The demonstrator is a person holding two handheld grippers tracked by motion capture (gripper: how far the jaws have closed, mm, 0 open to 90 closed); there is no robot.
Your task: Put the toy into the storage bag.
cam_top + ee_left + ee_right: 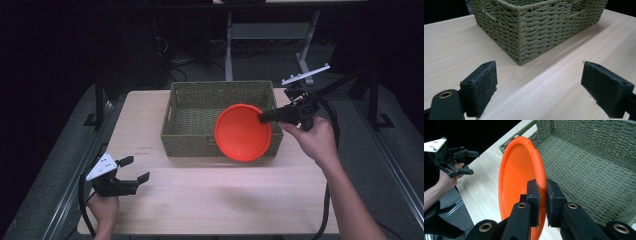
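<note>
Black tool (541,87) jaws — fuzzy pads, brass-ringed screws.

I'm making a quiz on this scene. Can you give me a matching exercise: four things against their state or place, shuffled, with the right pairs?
Things:
1. orange plate
2. woven basket
3. left gripper
4. right gripper

States:
A. open, with nothing between its pads
B. stands empty on the table
C. shut on the plate's rim
D. held on edge over the basket's near corner

Pairs: 1-D, 2-B, 3-A, 4-C
</note>
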